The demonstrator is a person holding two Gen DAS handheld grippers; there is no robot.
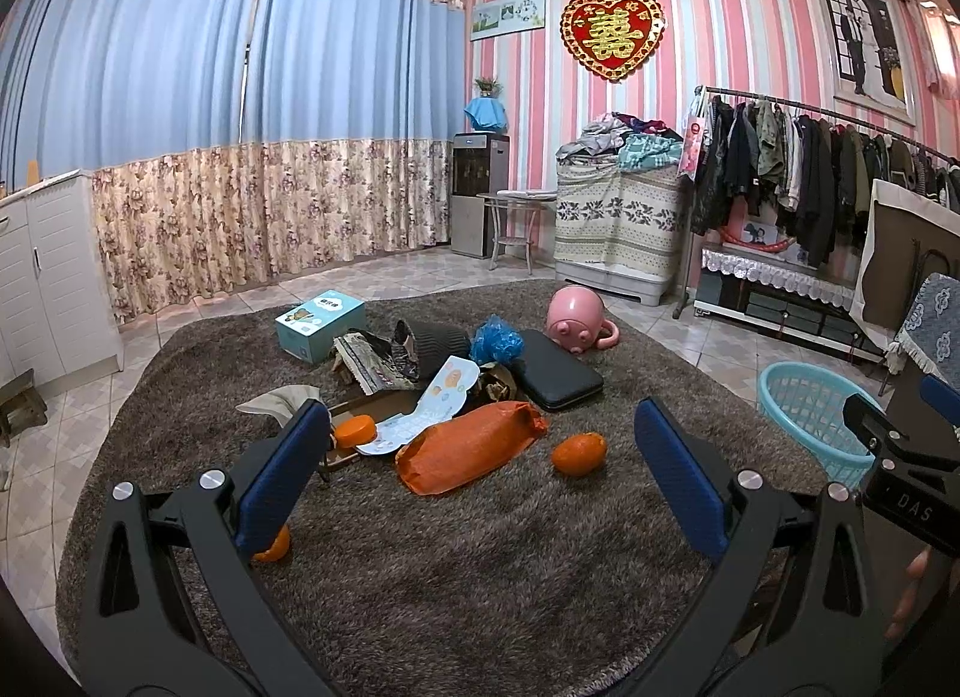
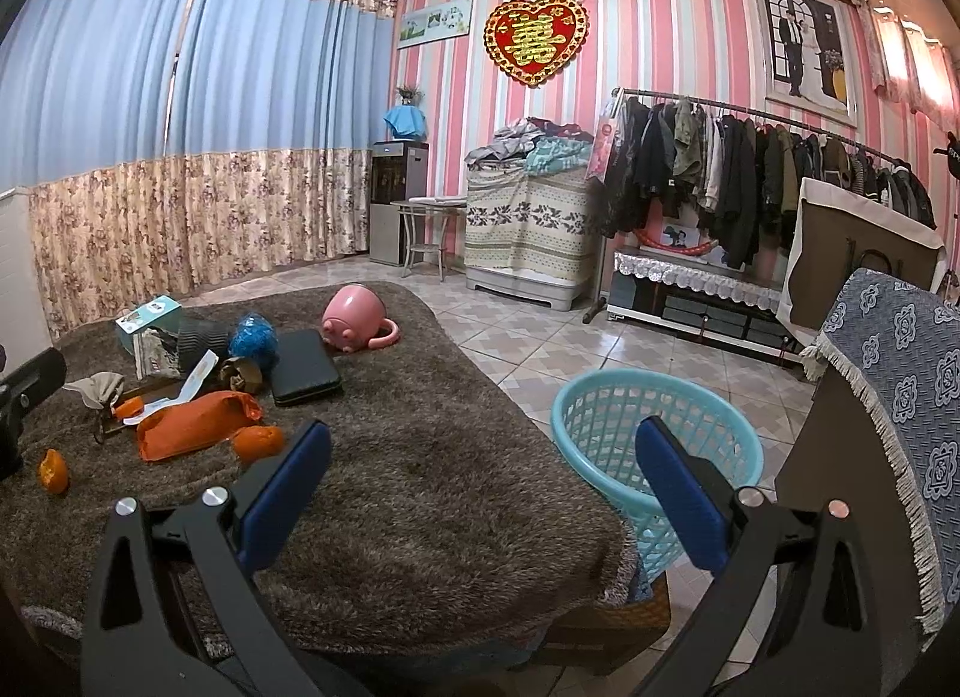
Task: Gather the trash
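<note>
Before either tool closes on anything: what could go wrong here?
1. Trash is mixed with keepers: the orange wrapper lies near the black case and pink cup, so a wrong pick is plausible.
2. The teal basket stands off the rug's edge; a short drop could miss it.
3. The orange peel may crumble on the shaggy rug.

Orange wrapper [image 1: 471, 446] crumpled on rug [image 1: 480, 565]

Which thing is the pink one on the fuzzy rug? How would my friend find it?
Look at the big brown rug and go to its far edge, toward the striped pink wall. There, just beyond the flat black case, a round pink pot lies tipped on its side. It is the only pink thing on the rug, with a curly handle and a little face on it.
</note>
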